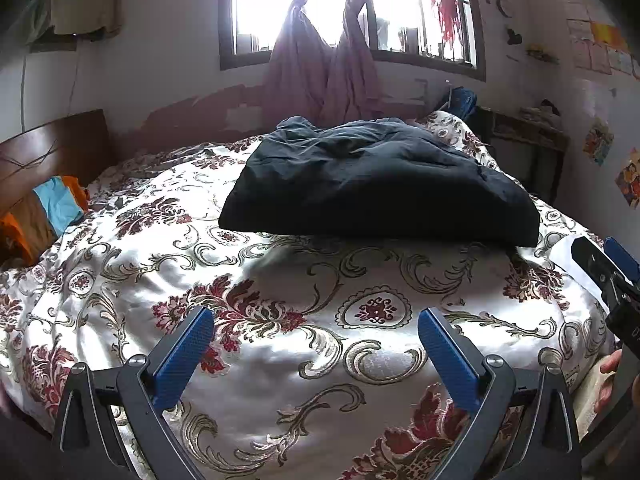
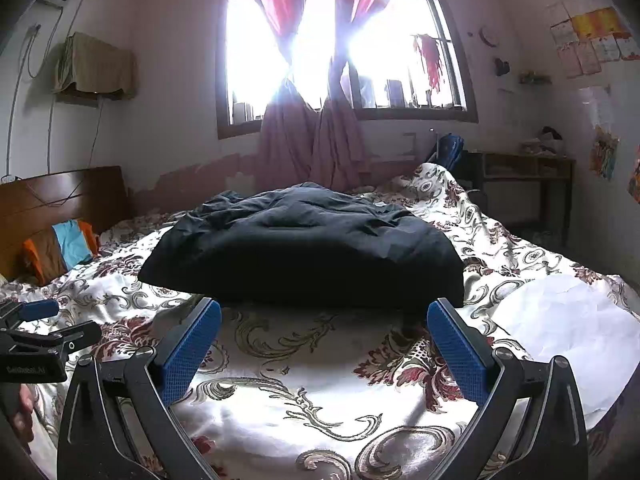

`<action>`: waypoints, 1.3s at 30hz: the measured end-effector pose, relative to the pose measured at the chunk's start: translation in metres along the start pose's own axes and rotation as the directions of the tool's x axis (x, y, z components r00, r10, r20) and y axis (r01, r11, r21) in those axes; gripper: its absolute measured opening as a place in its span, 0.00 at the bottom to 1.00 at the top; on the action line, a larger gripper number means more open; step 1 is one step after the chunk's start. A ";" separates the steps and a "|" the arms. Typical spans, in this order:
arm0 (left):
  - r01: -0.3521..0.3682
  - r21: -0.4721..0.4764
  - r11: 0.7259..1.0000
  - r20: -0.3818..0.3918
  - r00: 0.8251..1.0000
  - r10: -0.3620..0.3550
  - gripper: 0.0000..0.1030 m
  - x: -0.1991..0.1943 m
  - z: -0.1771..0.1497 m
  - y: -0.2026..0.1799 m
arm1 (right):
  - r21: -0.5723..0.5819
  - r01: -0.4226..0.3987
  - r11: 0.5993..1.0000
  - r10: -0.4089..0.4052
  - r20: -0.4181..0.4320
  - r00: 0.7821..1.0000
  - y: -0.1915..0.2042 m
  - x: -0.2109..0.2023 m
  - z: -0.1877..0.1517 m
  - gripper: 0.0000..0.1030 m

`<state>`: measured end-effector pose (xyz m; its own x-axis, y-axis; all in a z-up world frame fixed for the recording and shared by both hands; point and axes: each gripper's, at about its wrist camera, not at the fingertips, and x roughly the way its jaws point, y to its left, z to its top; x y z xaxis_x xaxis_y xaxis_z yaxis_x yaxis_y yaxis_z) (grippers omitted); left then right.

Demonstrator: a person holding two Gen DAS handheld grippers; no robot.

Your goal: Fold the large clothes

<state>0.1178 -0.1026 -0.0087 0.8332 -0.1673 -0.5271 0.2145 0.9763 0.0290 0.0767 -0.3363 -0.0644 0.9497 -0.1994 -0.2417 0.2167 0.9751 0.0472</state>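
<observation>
Spread left gripper point(image 1: 316, 330), right-view-only white sheet point(image 2: 568, 320)

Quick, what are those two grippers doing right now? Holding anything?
Left gripper: open, holding nothing, above the bedspread.
Right gripper: open, holding nothing, short of the dark garment.

Bright window point(image 2: 344, 52), knotted pink curtains point(image 2: 312, 148); wooden headboard point(image 2: 60, 200); peeling wall point(image 2: 192, 178).

Two low wrist views side by side over the bed point(image 1: 280, 360), both facing the dark garment point(image 1: 376, 184) and window point(image 1: 352, 12).
</observation>
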 end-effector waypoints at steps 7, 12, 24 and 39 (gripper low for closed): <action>-0.005 -0.011 1.000 -0.003 1.000 0.005 1.00 0.002 0.002 0.001 | -0.007 -0.019 1.000 0.019 -0.010 1.000 0.003 0.005 -0.001 0.99; -0.009 -0.014 1.000 -0.011 1.000 0.008 1.00 0.004 0.001 0.004 | -0.007 -0.026 1.000 0.026 -0.014 1.000 0.003 0.006 -0.002 0.99; -0.022 -0.018 1.000 -0.012 1.000 0.022 1.00 0.005 0.001 0.005 | -0.004 -0.032 0.999 0.032 -0.023 0.999 0.002 0.008 -0.003 0.99; -0.021 -0.012 1.000 -0.008 1.000 0.021 1.00 0.005 0.000 0.004 | -0.003 -0.035 0.999 0.035 -0.028 0.999 0.002 0.009 -0.004 0.99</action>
<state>0.1226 -0.0996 -0.0106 0.8332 -0.1459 -0.5334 0.1909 0.9811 0.0299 0.0844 -0.3354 -0.0700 0.9500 -0.1622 -0.2668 0.1824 0.9818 0.0526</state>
